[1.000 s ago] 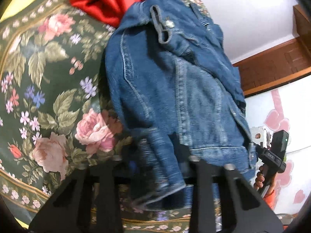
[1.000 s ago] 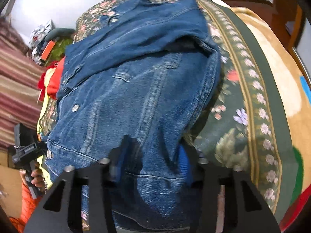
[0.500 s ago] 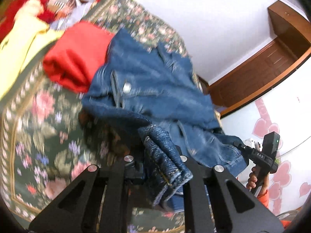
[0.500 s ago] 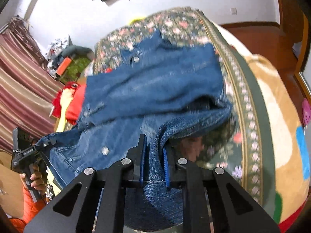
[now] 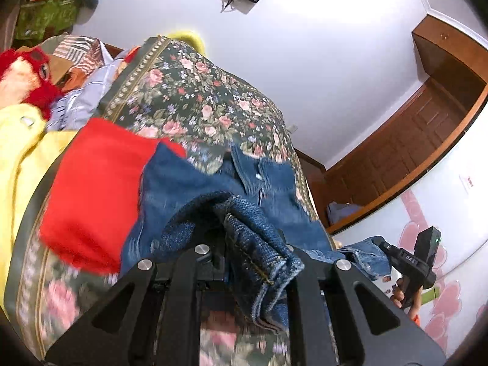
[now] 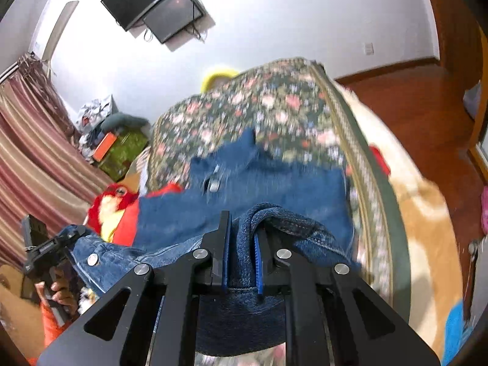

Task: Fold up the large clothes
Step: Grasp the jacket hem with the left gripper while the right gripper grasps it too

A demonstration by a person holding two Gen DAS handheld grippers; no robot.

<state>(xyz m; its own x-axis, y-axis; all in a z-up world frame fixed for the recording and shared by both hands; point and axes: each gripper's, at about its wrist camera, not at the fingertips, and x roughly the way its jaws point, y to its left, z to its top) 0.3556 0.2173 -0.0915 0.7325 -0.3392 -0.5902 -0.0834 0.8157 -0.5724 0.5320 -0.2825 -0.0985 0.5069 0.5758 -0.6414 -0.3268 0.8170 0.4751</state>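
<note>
Both ends of the denim jacket's (image 5: 213,195) hem are now coming up off the floral bedspread (image 5: 195,97), where a second ago the jacket was lying flat and we were only reaching around its lower edge. Our left gripper (image 5: 253,262) is pinching a bunched fold of denim, and our right gripper (image 6: 241,250) is clamping the hem between its blue pads (image 6: 226,253); both sets of jaws have just been closing onto the cloth. The collar end is still resting on the bedspread, just beside the red garment (image 5: 97,189). We are judging this to be the lift that begins the bottom-to-top fold. Next we are needing to carry both corners evenly toward the collar, keeping the hem taut and level so it is landing square.
</note>
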